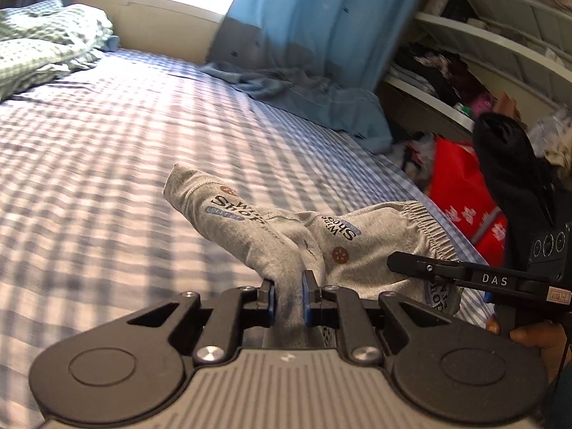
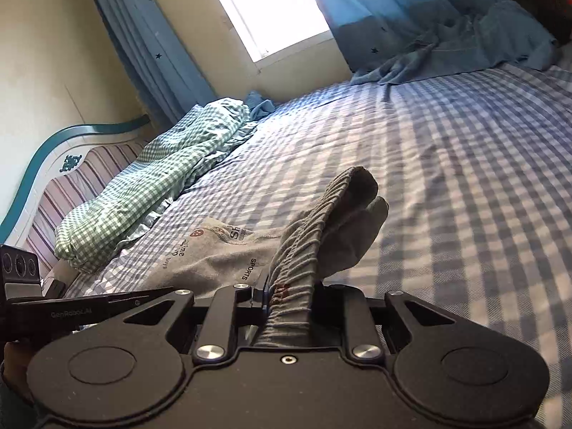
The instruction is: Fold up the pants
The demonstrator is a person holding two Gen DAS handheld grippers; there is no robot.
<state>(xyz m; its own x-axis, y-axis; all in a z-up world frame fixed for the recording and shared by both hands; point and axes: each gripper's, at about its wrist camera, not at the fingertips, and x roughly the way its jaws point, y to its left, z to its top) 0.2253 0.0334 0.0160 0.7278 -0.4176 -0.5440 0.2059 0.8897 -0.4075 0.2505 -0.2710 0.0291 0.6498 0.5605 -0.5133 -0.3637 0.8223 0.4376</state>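
Observation:
Small grey printed pants (image 1: 357, 250) lie on the blue checked bed sheet (image 1: 107, 178). My left gripper (image 1: 289, 298) is shut on a leg of the pants, and the leg end sticks up past the jaws. My right gripper (image 2: 291, 296) is shut on the elastic waistband (image 2: 304, 250), which stands up in a bunched fold. The rest of the pants (image 2: 214, 261) spreads left over the bed in the right wrist view. The right gripper also shows in the left wrist view (image 1: 400, 262), and the left gripper shows at the left edge of the right wrist view (image 2: 157, 293).
A green checked duvet (image 2: 150, 186) lies bunched along the headboard (image 2: 43, 171). A blue curtain (image 1: 321, 18) hangs by the window, with blue cloth (image 1: 314, 96) heaped on the bed below it. Cluttered shelves (image 1: 464, 71) and a red bag (image 1: 461, 186) stand past the bed's right edge.

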